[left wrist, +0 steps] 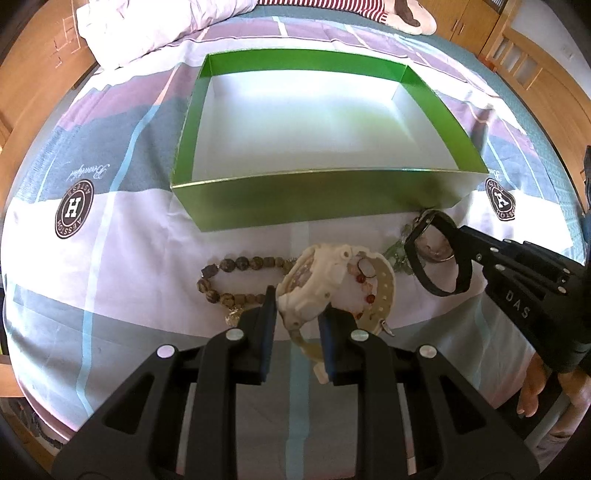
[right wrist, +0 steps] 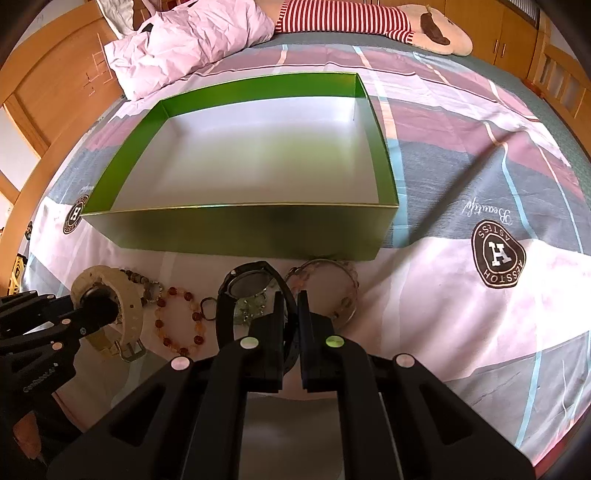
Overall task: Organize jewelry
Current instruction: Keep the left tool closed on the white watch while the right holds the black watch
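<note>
A green box (left wrist: 306,195) (right wrist: 236,232) with a white inside stands open on the bed. My left gripper (left wrist: 297,314) is shut on a cream watch (left wrist: 317,280), which also shows in the right wrist view (right wrist: 129,299). My right gripper (right wrist: 291,306) (left wrist: 461,236) is shut on the strap of a black watch (right wrist: 247,284) (left wrist: 439,262). A brown bead bracelet (left wrist: 229,273), an amber bead bracelet (right wrist: 177,317), green beads (left wrist: 397,253) and a pale bangle (right wrist: 332,280) lie on the sheet in front of the box.
The bed sheet (right wrist: 480,177) has pink, grey and white patches with round logos. A crumpled white quilt (right wrist: 192,40) and a striped plush toy (right wrist: 369,22) lie beyond the box. Wooden bed frame (left wrist: 33,74) runs along the left.
</note>
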Tool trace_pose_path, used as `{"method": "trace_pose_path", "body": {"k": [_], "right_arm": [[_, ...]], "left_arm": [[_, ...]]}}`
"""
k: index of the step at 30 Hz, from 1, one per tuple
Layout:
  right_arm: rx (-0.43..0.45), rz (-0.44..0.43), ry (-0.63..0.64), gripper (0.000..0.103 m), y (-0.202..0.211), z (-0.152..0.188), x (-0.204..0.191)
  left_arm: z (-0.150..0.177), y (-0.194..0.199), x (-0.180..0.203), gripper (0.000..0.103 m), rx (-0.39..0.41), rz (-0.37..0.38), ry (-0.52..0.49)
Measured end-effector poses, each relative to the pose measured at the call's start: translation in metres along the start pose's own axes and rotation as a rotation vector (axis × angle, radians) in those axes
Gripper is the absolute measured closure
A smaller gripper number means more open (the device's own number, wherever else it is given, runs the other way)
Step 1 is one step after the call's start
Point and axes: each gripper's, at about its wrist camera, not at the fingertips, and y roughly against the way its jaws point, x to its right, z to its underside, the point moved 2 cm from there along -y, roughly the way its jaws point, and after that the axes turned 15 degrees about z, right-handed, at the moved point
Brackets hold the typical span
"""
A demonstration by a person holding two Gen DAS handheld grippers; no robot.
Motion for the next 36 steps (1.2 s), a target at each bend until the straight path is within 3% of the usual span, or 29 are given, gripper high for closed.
{"method": "trace_pose_path", "body": {"k": [10,36], "right_arm": [[0.002,0.001,0.009,0.096,-0.001,0.001,-0.003],[0.011,-0.005,-0.001,0.096,0.002,0.001,-0.002]], "left_arm": [[-0.002,0.012,0.002,0.081,0.047,-0.022,-0.029],[-0.001,0.009,0.002,0.081,0.040,-0.032,-0.033]]}}
